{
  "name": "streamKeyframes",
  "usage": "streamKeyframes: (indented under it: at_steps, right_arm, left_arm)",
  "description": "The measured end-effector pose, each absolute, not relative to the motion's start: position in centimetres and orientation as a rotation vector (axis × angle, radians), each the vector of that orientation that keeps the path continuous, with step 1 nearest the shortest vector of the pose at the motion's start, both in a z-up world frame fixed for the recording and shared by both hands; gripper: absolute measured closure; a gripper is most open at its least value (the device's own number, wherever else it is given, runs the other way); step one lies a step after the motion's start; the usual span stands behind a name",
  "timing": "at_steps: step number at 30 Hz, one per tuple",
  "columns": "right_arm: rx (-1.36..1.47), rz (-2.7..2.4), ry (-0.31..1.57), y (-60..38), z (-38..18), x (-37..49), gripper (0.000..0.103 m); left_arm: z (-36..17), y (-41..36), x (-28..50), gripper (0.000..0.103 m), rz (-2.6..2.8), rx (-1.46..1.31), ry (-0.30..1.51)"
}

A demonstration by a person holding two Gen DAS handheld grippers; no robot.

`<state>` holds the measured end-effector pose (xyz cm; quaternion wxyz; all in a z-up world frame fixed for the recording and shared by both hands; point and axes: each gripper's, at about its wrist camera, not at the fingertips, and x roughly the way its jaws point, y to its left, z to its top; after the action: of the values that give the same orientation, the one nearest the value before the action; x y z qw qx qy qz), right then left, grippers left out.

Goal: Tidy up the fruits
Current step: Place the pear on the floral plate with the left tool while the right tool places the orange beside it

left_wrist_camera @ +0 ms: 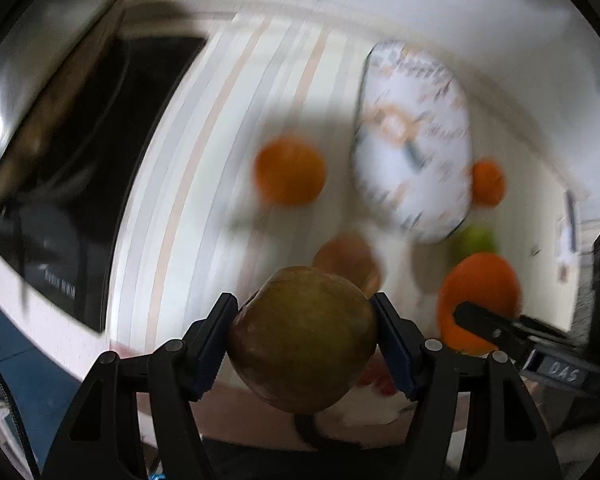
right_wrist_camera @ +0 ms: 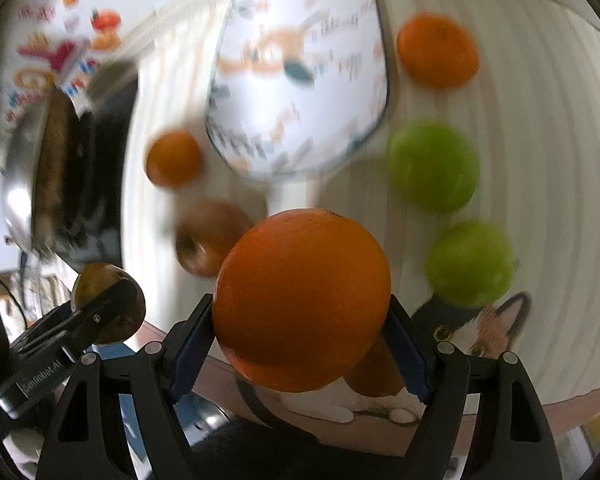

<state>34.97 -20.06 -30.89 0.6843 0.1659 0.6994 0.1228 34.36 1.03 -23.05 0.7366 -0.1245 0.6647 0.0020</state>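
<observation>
Apple point(left_wrist_camera: 304, 340) and orange point(right_wrist_camera: 302, 300) in grippers

the left gripper point(left_wrist_camera: 304, 340) is closed on a brownish-green apple point(left_wrist_camera: 302, 338). the right gripper point(right_wrist_camera: 300, 332) is closed on an orange point(right_wrist_camera: 302, 298). both are held above the table.

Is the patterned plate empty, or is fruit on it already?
Empty. The patterned plate shows only its printed face; the loose oranges and green apples lie beside it on the tablecloth.

"DAS" on right gripper point(left_wrist_camera: 480, 320) body; blurred lettering on left gripper point(right_wrist_camera: 100, 312) body, unreadable.
</observation>
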Motion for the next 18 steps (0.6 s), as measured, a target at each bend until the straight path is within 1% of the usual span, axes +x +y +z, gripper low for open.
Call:
streamKeyframes:
  at_steps: [5,9,14,18]
  right_arm:
    - [0.371,0.266,1.447,-21.7,-28.2,41.9,0.021]
    - [0.287,0.245,1.385,-23.0,-28.4,48.9,0.021]
    - [0.235,0.258,1.418,-22.1,-31.0,54.7,0.021]
    - [0.218,0.265,1.465,-22.2,-32.9,57.4,0.021]
  left_arm:
    - [-21.7,0.2,43.0,0.037,-0.065,-0.322,1.408]
    - [-23.5,-1.0,51.5,0.037,-0.107,-0.346,1.426]
    - [-27.6,-3.0,58.7,0.037,-0.13,-0.351,1.484]
    - [-29.5,-3.3,60.7,0.037,-0.145,-0.379,1.535]
